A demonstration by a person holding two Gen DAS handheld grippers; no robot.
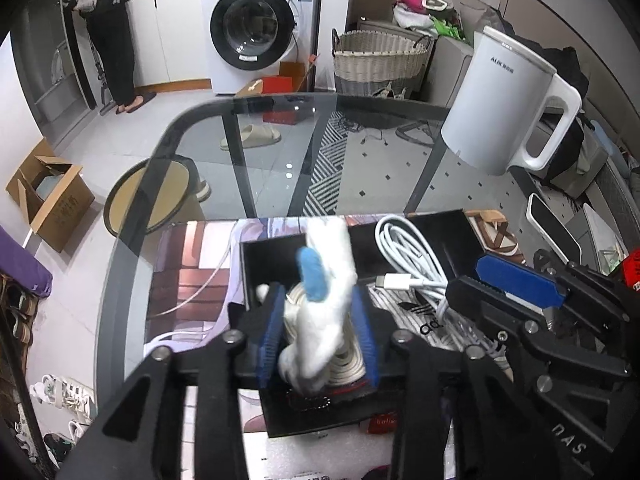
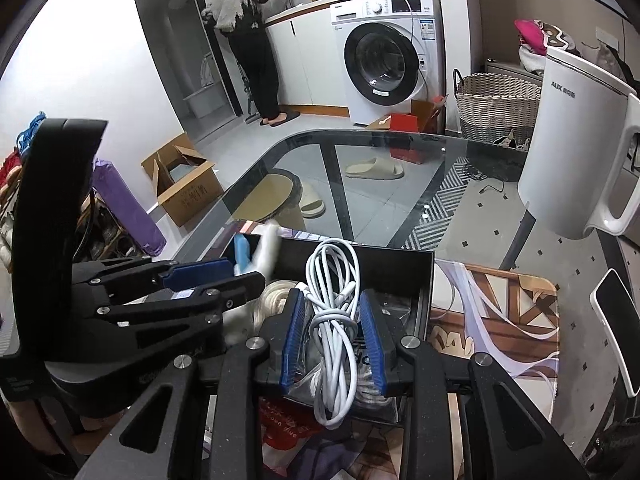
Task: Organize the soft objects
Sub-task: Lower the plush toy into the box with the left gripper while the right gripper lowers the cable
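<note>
Both grippers work over the open black rectangular box (image 1: 432, 220), which stands on the printed mat (image 1: 192, 264) on the glass table (image 1: 256, 152).

Step in hand, as judged: loading soft items into the box.

- The left gripper (image 1: 320, 336) has its blue-padded jaws drawn in on a white cloth glove with a blue fingertip (image 1: 326, 304). The glove stands up between the pads above the left part of the box. It is blurred, so whether it hangs free or touches the contents cannot be told.
- The right gripper (image 2: 332, 340) has its jaws drawn in around a white coiled charging cable (image 2: 334, 320), over the right part of the box. The pads sit beside the bundle; firm contact cannot be confirmed.
- Inside the box, under the glove, lies a cream coiled rope or strap (image 1: 352, 360). Under the cable lies a striped item in clear wrapping (image 1: 400, 308).

Next move, as judged: each item wants lowering fully inside the box walls before the jaws part, keeping the two grippers clear of each other, since they are near.

Count:
- grippers: two
- glove: one
- white cable: one bundle
- cream coil: one
- box: one
- white plastic kettle (image 1: 508, 100) at the far right of the table beyond the box: one
</note>
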